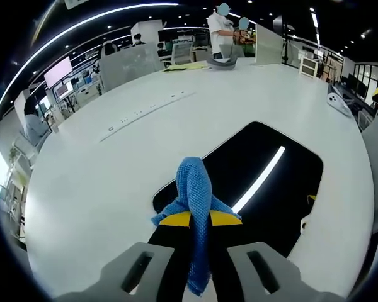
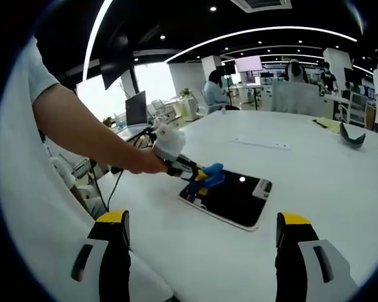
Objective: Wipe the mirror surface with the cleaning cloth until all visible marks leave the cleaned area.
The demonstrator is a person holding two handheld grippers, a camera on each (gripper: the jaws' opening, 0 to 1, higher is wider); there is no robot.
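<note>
Left gripper view: left gripper [image 1: 200, 220] clamped on blue cleaning cloth [image 1: 195, 189], hovering over dark mirror [image 1: 271, 189] lying flat on white table [image 1: 113, 182]; no marks discernible.

Right gripper view: right gripper [image 2: 201, 242] wide open, empty, near mirror [image 2: 230, 198]. Wiping progress unclear, probably early.

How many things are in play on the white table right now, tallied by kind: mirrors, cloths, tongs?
Mirror: 1
Blue cleaning cloth: 1
Tongs: 2, left tongs shut on the cloth, right tongs open
Total: 4
</note>
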